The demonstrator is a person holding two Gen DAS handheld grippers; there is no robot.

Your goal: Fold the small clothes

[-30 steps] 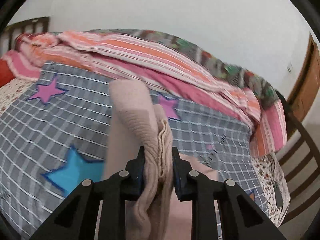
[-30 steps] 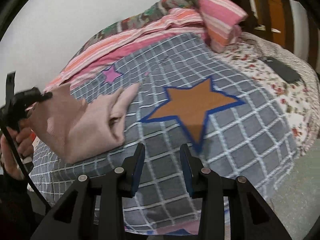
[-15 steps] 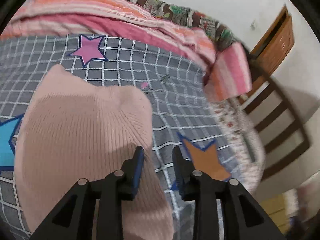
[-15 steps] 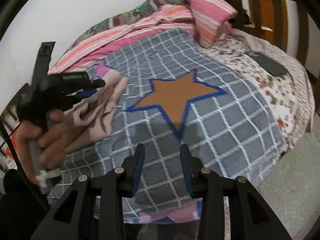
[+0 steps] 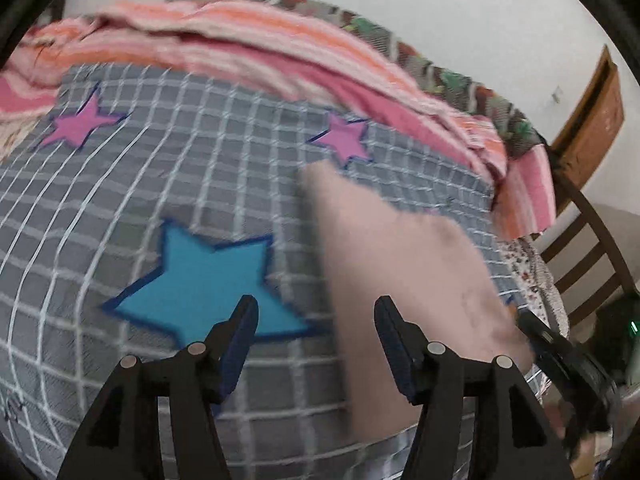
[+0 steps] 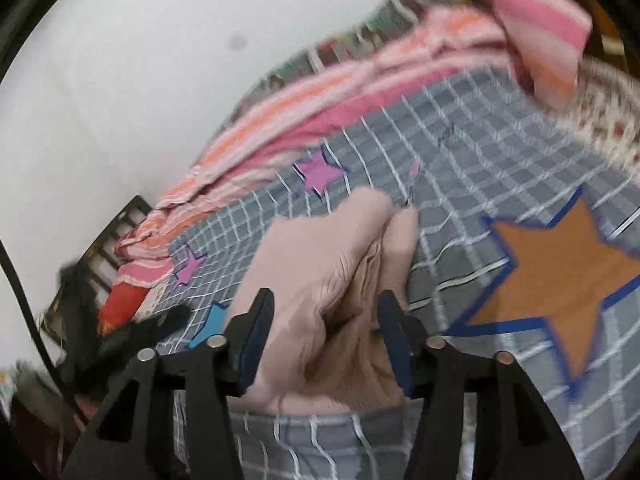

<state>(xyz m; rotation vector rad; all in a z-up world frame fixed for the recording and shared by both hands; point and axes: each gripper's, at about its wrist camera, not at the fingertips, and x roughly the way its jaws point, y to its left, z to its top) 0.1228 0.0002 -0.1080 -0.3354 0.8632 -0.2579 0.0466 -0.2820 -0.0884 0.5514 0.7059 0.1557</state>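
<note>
A small pale pink knitted garment (image 5: 404, 272) lies folded on the grey checked blanket (image 5: 200, 184). My left gripper (image 5: 316, 320) is open and empty, its jaws over the blanket and a blue star (image 5: 208, 280), with the garment at its right finger. In the right wrist view the garment (image 6: 320, 264) lies bunched with creases, and my right gripper (image 6: 326, 316) is open with the garment's near edge between its jaws. The right gripper (image 5: 568, 364) shows blurred at the left view's lower right.
A pink and orange striped quilt (image 5: 248, 52) is heaped along the wall. A wooden chair (image 5: 592, 256) stands at the bed's right. An orange star (image 6: 560, 276) marks the blanket right of the garment. The left gripper (image 6: 132, 336) shows blurred at the right view's left.
My left gripper let go of the garment, opened wide and moved left off it. My right gripper opened wider and moved left over the garment's near edge.
</note>
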